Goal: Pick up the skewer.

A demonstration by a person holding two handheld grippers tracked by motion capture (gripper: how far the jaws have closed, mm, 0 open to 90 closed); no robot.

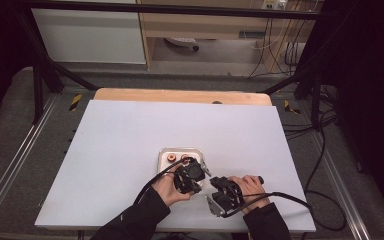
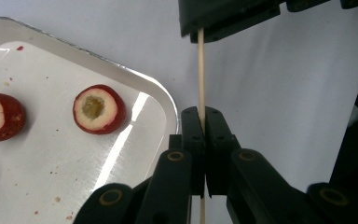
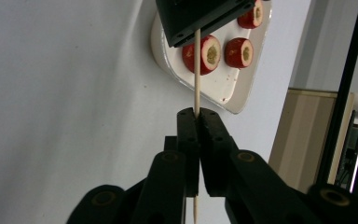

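Above the pale grey table top (image 1: 130,150), I hold 1 thin, pale wooden skewer (image 2: 201,70) between both tools: my left gripper (image 2: 201,114) has its 2 black jaws pressed together on the stick, and my right gripper (image 3: 197,114) is clamped on the same stick farther along, so the skewer spans the short gap between them, just beside the white rounded-corner metal tray (image 2: 165,100). On that tray lie cored red fruit pieces with pale flesh (image 2: 99,108), 3 of them plain in the right gripper view (image 3: 205,53), apart from the stick. I judge the skewer light, stiff along its length yet quick to snap if my 2 hands twist or bend against each other; the smooth wood could also slide through the pads. Best hold is near the middle, with enough bare stick left toward the tip to push through the soft, juicy fruit
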